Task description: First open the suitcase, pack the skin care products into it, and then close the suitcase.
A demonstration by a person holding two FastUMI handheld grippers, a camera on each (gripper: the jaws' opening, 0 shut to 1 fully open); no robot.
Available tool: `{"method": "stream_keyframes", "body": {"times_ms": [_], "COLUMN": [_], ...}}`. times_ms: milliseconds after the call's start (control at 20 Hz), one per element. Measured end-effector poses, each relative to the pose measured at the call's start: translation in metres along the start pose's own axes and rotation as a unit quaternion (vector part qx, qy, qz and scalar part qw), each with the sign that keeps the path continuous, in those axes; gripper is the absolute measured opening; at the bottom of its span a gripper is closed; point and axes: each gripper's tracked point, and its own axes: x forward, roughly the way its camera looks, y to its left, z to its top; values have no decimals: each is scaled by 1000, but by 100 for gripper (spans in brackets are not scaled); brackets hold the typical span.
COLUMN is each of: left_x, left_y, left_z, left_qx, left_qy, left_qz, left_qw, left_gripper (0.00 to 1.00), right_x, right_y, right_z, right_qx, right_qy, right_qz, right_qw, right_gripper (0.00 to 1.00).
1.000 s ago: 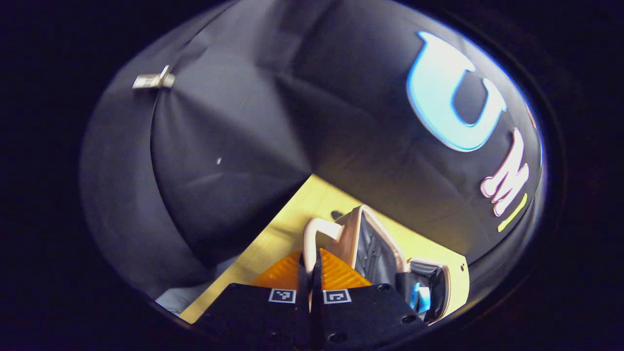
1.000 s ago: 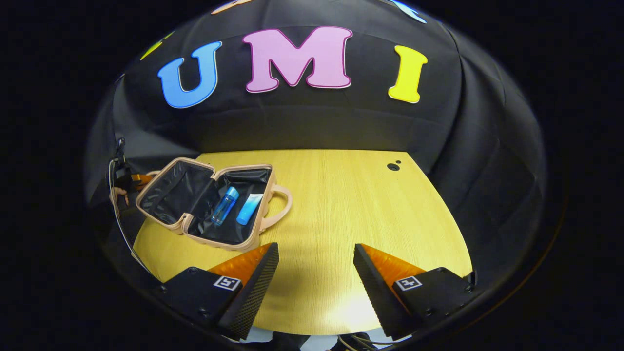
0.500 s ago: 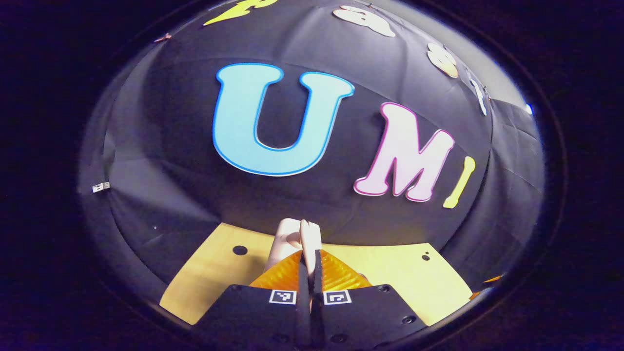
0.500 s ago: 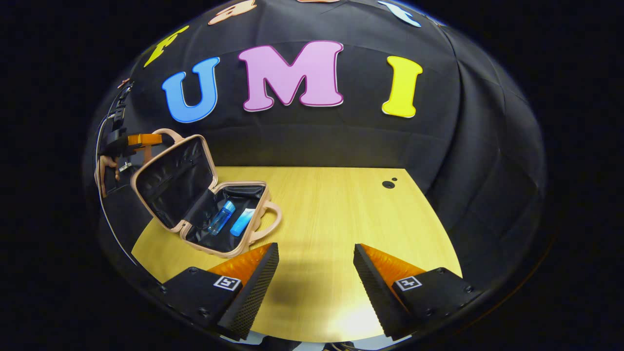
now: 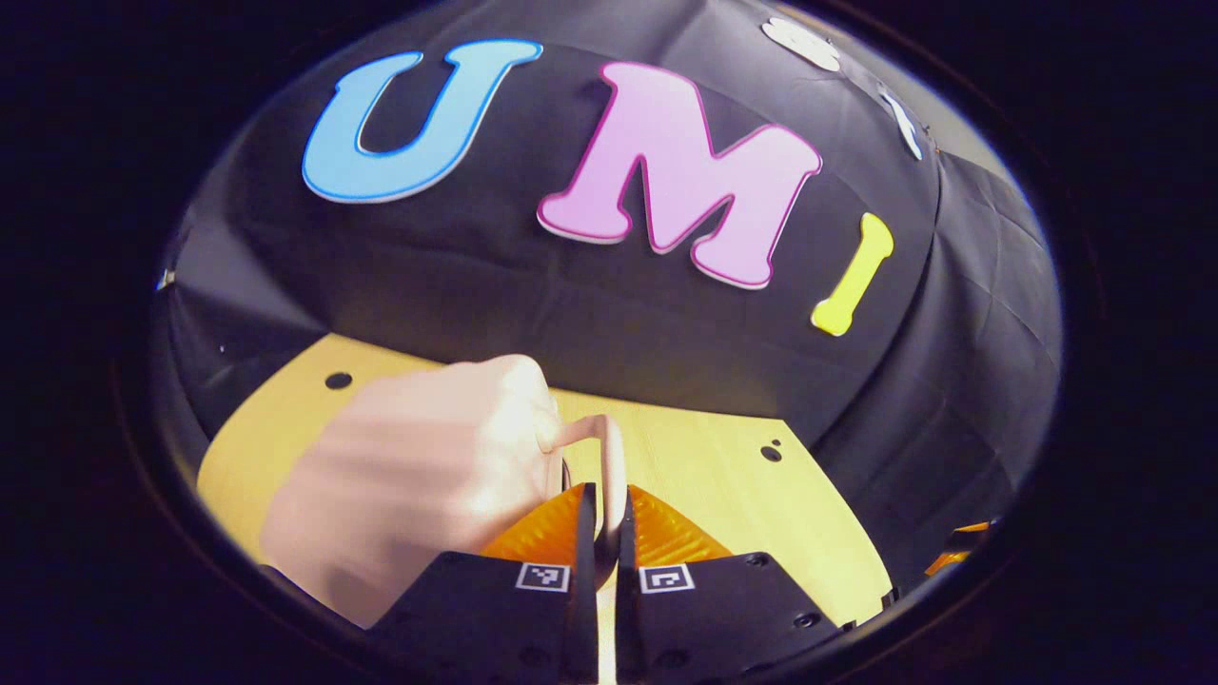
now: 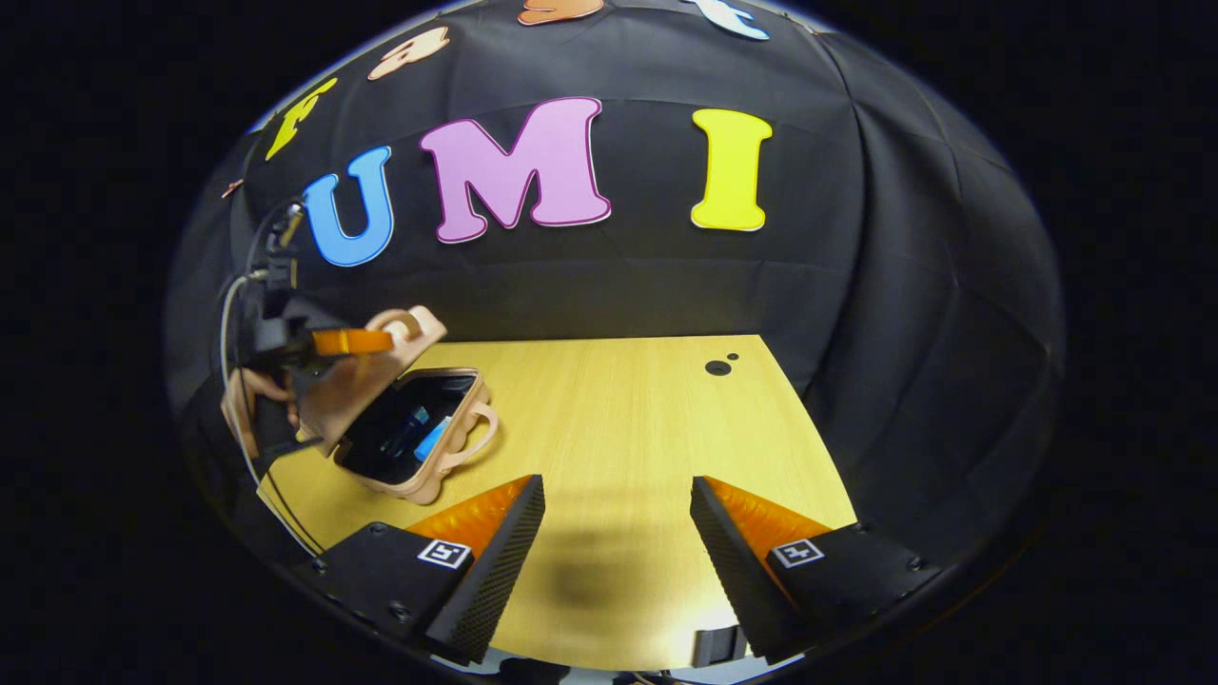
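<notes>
While the left tool pinches the beige suitcase's loop handle, the half-lowered lid could slip free and slam; the right tool is spread.

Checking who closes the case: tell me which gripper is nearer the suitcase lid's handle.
Left. The left gripper is clamped on the lid's handle of the suitcase. The right gripper hangs open over the table, apart from the case.

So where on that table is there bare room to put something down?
Most of the table is bare: from the suitcase rightward to the far edge and two small holes. The left corner is crowded with the suitcase, its lid and the left gripper.
</notes>
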Motion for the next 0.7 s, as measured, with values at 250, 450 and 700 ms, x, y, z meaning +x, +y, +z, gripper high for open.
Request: {"method": "stream_keyframes", "body": {"times_ms": [250, 450, 700], "left_x": [43, 36, -53], "left_y": [-9, -30, -50], "left_z": [-74, -82, -24], "left_qx": [-11, -6, 94], "left_qy": [49, 40, -48], "left_qz": [79, 83, 94], "left_qw": [996, 996, 990], "left_gripper": [15, 61, 97], "right_x": [2, -5, -17], "right_y": [-21, -30, -22], "right_z": [29, 44, 62], "right_qx": [2, 0, 18], "right_qy": [-31, -60, -93], "right_qz": [33, 18, -12], "right_qw": [999, 998, 995], "right_gripper": [98, 98, 98]}}
